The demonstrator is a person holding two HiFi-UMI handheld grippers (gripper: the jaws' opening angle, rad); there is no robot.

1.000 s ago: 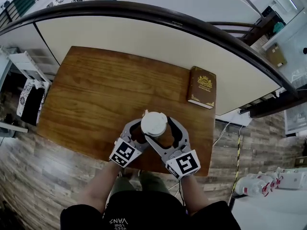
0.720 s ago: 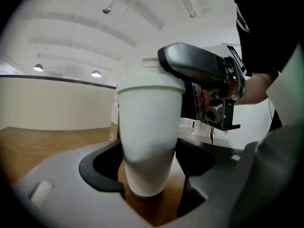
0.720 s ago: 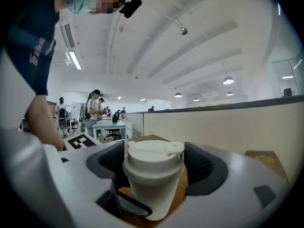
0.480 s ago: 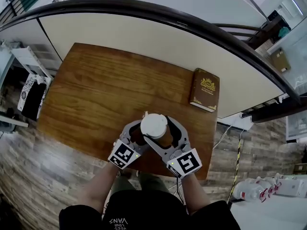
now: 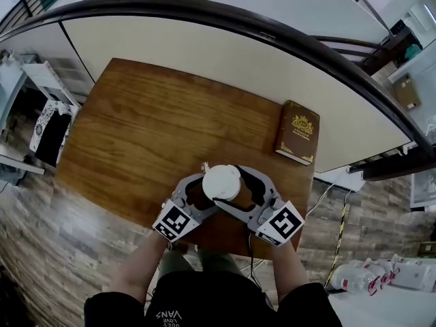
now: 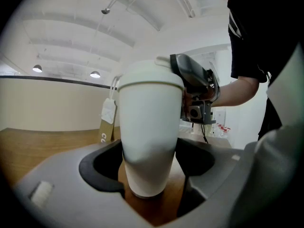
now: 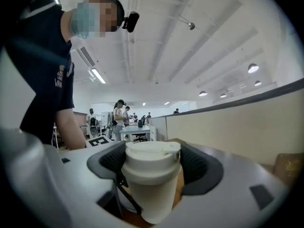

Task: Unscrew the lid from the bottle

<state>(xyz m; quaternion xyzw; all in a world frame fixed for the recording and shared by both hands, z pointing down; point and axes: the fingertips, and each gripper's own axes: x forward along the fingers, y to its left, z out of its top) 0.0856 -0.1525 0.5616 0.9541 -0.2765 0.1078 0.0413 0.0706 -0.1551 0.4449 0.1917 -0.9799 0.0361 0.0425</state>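
- Two hand-held grippers meet around one white bottle (image 5: 230, 197), which stands upright near the front edge of a wooden table (image 5: 150, 121), just ahead of the person's body.
- From the head view the white lid (image 5: 221, 182) hides most of the bottle; only a little of the body shows under its rim.
- The left gripper (image 6: 149, 175) comes in from the person's left and sits low on the bottle. Its own view shows the two dark curved pads pressed against opposite sides of the smooth white body, well below the lid, with the bottle's base resting on the wood between them.
- The right gripper (image 7: 154, 167) comes in from the person's right and sits higher. In its own view the jaws are closed round the lid, one dark pad against each side of it, and the body tapers down beneath them.
- The lid is on the bottle; no gap shows between its rim and the body in either gripper view.
- Each gripper's marker cube points back toward the person, whose bare forearms reach in from the bottom of the head view.
- One small white tag (image 6: 108, 110) hangs on a string just behind the bottle, with a brown card below it.
- One brown book (image 5: 298, 132) with gold ornament lies flat at the table's right edge, well apart from the bottle and both grippers.
- Beyond the table's far edge runs a cream partition (image 5: 204, 53) with a dark top rail.
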